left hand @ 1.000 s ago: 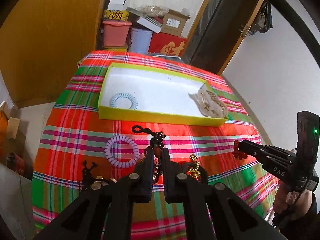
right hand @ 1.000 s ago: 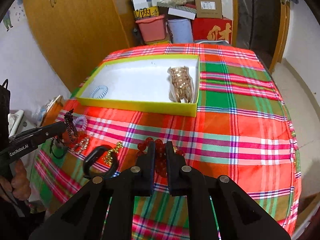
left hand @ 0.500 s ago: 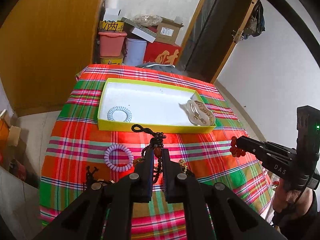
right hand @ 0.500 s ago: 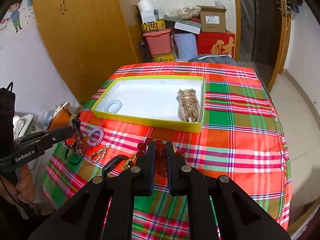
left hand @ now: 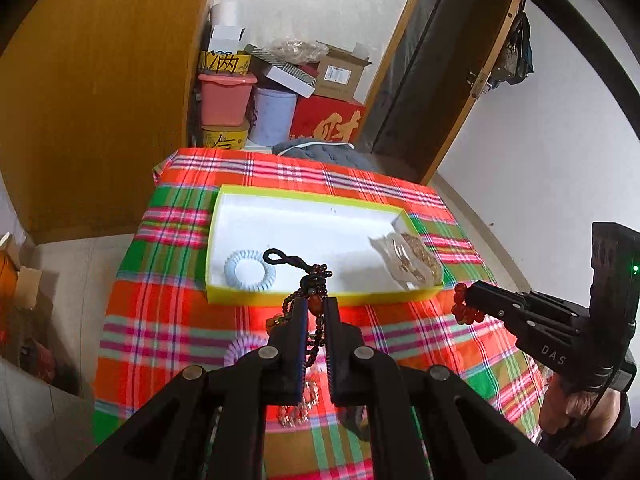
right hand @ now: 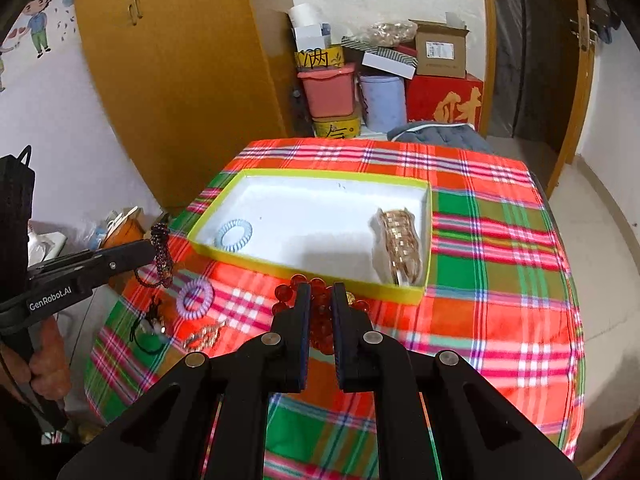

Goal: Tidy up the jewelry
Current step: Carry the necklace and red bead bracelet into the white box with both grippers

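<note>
My left gripper (left hand: 315, 308) is shut on a dark beaded bracelet with a black cord loop (left hand: 310, 280), held well above the table in front of the yellow tray (left hand: 280, 295). It also shows in the right wrist view (right hand: 154, 246). My right gripper (right hand: 320, 294) is shut on a red bead bracelet (right hand: 320, 320), held above the tray's near edge (right hand: 320, 276); it shows in the left wrist view (left hand: 464, 304) too. The tray holds a light blue coil hair tie (right hand: 233, 234) and a gold bracelet stack on a white pad (right hand: 400, 246).
A purple coil hair tie (right hand: 196, 298), a black cord piece (right hand: 150, 324) and a small gold chain piece (right hand: 206, 334) lie on the plaid tablecloth (right hand: 500, 264) left of the tray. Boxes and bins (right hand: 384, 80) stand behind the table, beside a wooden wardrobe (right hand: 172, 80).
Both grippers have risen and pulled back with their bracelets; the table and tray look smaller and farther below.
</note>
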Demonstrator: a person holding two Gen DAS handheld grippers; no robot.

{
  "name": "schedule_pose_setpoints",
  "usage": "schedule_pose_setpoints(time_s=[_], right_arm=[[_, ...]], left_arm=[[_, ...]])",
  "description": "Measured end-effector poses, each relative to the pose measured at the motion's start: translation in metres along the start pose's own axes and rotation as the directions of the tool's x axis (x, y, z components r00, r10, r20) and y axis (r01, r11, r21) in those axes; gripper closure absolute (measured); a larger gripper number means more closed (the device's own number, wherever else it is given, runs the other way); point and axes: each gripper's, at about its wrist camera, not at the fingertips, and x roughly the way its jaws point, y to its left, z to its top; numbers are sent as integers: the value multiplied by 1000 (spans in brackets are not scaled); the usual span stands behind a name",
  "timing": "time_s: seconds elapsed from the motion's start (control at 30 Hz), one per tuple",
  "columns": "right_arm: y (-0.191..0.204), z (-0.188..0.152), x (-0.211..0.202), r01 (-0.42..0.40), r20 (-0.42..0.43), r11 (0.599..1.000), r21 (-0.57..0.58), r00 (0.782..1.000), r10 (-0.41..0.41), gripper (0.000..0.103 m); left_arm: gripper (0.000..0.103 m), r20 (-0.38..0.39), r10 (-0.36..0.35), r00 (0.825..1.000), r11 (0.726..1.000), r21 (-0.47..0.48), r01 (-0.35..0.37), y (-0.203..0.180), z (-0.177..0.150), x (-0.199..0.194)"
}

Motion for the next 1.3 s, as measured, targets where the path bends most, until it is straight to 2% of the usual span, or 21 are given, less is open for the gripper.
schedule_pose_setpoints(time_s=[0.27,0.53,0.87,1.23,1.3], right_arm=[[-2,26,24,2,13,1000,-10,1000,-2,93],[-11,33,61,18,-23,1000,-6,1000,-19,93],[-25,28,97,48,-100,999,8,994,-47,93],[-26,20,110,63,-157,998,2,986,-62,93],[-25,21,110,69,-160,998,-5,985,-69,90]], left_arm=[[96,9,22,1000,1000,11,-22,12,28,21],[96,-17,50,999,998,24,-50,23,44,56],[96,-72,97,993,995,26,-95,41,40,96],[95,-114,105,988,994,4,-106,53,33,112],[95,-114,108,988,994,1,-108,54,33,111]])
